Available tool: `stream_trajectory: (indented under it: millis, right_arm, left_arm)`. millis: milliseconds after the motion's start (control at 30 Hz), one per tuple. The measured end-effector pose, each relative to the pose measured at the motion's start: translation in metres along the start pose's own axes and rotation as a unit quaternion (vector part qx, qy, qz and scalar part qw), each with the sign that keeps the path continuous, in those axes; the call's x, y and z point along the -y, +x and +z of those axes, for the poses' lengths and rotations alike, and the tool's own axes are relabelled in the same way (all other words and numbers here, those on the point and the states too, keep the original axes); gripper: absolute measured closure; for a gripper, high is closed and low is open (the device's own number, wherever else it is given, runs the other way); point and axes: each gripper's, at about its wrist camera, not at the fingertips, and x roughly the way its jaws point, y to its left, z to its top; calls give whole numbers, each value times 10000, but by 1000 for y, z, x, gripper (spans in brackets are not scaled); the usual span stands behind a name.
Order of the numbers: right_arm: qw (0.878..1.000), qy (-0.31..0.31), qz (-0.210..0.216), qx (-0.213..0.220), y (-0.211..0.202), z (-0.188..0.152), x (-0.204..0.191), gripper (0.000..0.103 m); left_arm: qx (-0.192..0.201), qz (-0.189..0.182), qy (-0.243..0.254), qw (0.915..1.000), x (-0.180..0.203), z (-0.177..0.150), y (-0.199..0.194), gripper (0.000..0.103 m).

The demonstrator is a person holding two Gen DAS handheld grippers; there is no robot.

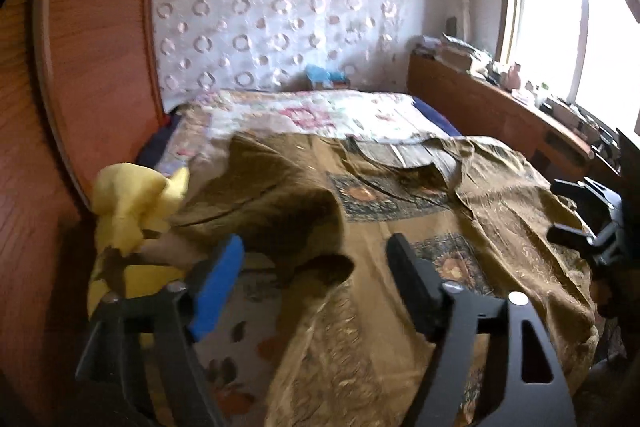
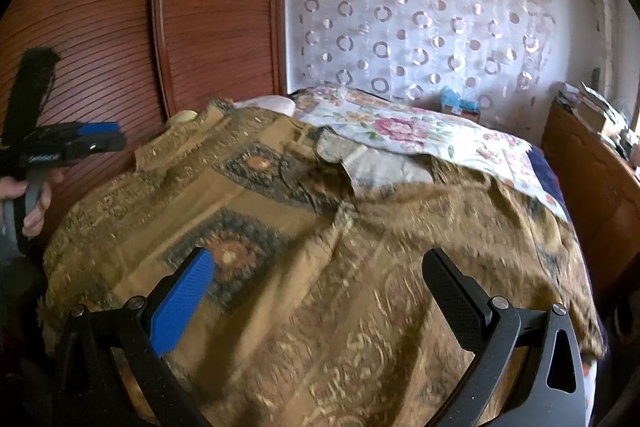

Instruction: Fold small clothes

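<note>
Left wrist view: nearest, the left gripper (image 1: 316,267), jaws spread wide, nothing between them, hanging above a brown patterned garment (image 1: 400,227) spread over the bed (image 1: 432,105). A raised fold of that cloth just ahead of the blue pad. A crumpled yellow cloth (image 1: 136,203) at the left edge, beside the wooden wardrobe (image 1: 100,47). Far right, the dark frame of the other tool, partly cut off. Beyond, a floral quilt (image 1: 320,115), a curtain with rings (image 1: 280,7) and a bright window (image 1: 560,27).

Right wrist view: nearest, the right gripper (image 2: 316,291), likewise released, fingers wide apart over the brown garment (image 2: 280,227), empty. Cloth here blurred but lying mostly flat, its collar area toward the quilt (image 2: 400,135). At the left edge, a person's hand (image 2: 32,199) around the handle of the left tool, lifted clear of the bed.

Handling, as a judgement: thin woven fabric, light, limp, likely a little slick, so prone to sag and slide out of a shallow pinch. Best taken at a hem or corner, both layers well between the pads, one tool at each end of the same edge, lifted low to keep the fold even.
</note>
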Motion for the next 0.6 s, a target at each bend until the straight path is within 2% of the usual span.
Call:
stream_trajectory:
  millis: [167, 267, 333, 433, 600]
  right_arm:
    - [9991, -273, 285, 157, 14, 35, -13, 2]
    - [9966, -505, 619, 215, 30, 64, -30, 11]
    - [9936, -637, 897, 241, 45, 85, -41, 23]
    - [9892, -864, 1165, 213, 70, 109, -64, 28]
    - [9811, -1173, 1539, -13, 120, 126, -98, 32]
  left_arm:
    - [247, 265, -184, 9992, -19, -8, -25, 24]
    - [295, 371, -260, 9985, -28, -15, -32, 24]
    - [280, 450, -293, 9982, -31, -18, -33, 24]
    - [260, 516, -355, 9977, -37, -23, -36, 24]
    - [275, 597, -402, 9970, -43, -33, -43, 24]
